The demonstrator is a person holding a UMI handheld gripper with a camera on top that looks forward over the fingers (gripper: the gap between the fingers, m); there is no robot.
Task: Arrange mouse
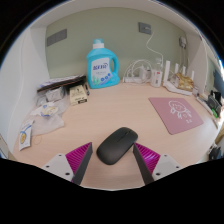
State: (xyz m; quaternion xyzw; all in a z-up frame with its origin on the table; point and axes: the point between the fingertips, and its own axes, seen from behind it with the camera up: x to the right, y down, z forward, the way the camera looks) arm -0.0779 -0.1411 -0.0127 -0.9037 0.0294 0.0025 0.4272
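At the far left edge of the table (95, 120) lies a white crumpled bag (27, 131), and behind it, near the wall, stand some small boxes (68, 94) close together. A blue detergent bottle (101, 64) stands upright further back, just before the wall. The middle of the table, between these things and the fingers, is bare wood with open room in every direction. The gripper (112, 160) is open: its two fingers are spread apart, with the magenta pads (77, 158) facing inward. The black mouse (117, 145) lies on the table between them; I cannot tell if the pads touch it, but a small gap seems to show at each side. To the right, a pink mouse pad (176, 113) lies flat, well apart from the mouse, near the right edge of the table. Behind it, by the wall, are a white power strip with cables (145, 72) and some small white bottles (178, 78).
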